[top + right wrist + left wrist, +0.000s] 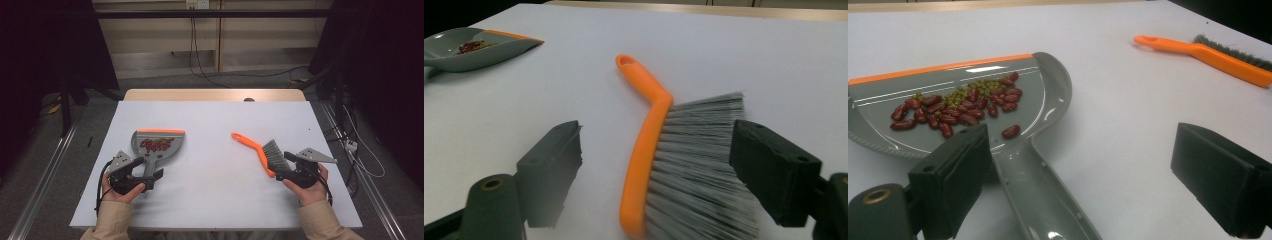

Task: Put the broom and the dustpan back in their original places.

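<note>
I see a grey dustpan (pixel 156 145) lying flat on the left side of the white bench (pixel 215 200). Its long line runs from near me to far away: the orange lip points away from me and the handle points back at my left gripper (pixel 148 176). That gripper's fingers are spread wide. The handle lies between them, but they do not press on it. Red beans (pixel 955 110) and small green ones sit in the pan.

On the right side lies an orange brush (pixel 260 151). Its long line is slanted: the thin handle end points up and left, and the grey bristles point right. My right gripper (pixel 289 166) sits at the bristle end with fingers spread, and the brush head lies between them, not pinched.

In the right gripper view the near end of the brush is cut off. In the left gripper view the dustpan handle runs out at the bottom edge.
</note>
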